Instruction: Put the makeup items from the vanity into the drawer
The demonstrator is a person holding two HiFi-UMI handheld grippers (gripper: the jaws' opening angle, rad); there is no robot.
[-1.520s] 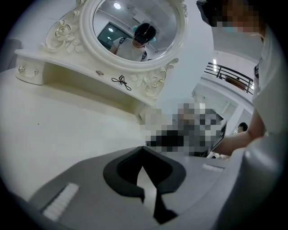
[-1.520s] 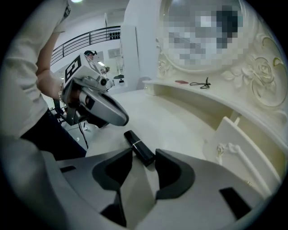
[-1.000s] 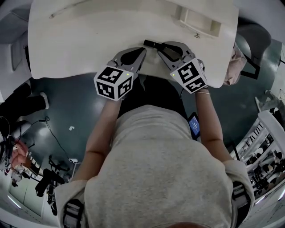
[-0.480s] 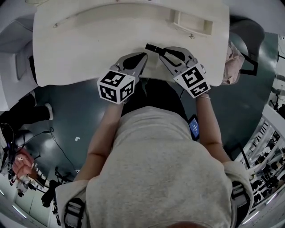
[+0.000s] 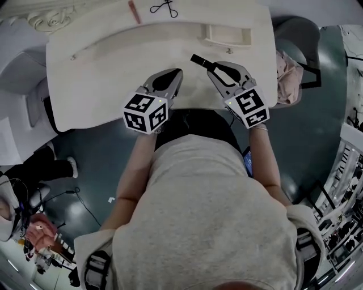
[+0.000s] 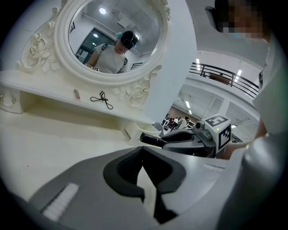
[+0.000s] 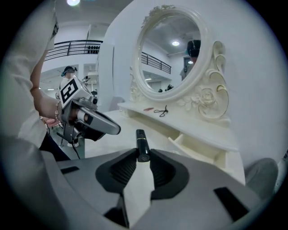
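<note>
We see the right tool (image 5: 211, 67) clamped on a slim black makeup tube (image 5: 198, 59). In its own view the pads grip the tube's near end (image 7: 142, 144) and the rest sticks out past the tips, above the white surface (image 5: 102, 68). The left tool (image 5: 177, 73) sits just left of it, apart from it. Its jaws are closed tip to tip with nothing between them (image 6: 143, 149), and it hangs over the near part of the surface. Beyond the right tool and slightly to the right, a small drawer (image 5: 227, 42) stands pulled open from the raised shelf at the far side. We can see into part of it from the right gripper view (image 7: 198, 146), and that part looks bare. On the shelf, further left, lie a small pink stick (image 5: 134, 11) and a black looped item (image 5: 164, 8), near each other but not touching. Both also show in the left gripper view, the stick (image 6: 77, 94) to the left of the looped item (image 6: 101, 99). They lie below the ornate oval mirror (image 6: 114, 36).
</note>
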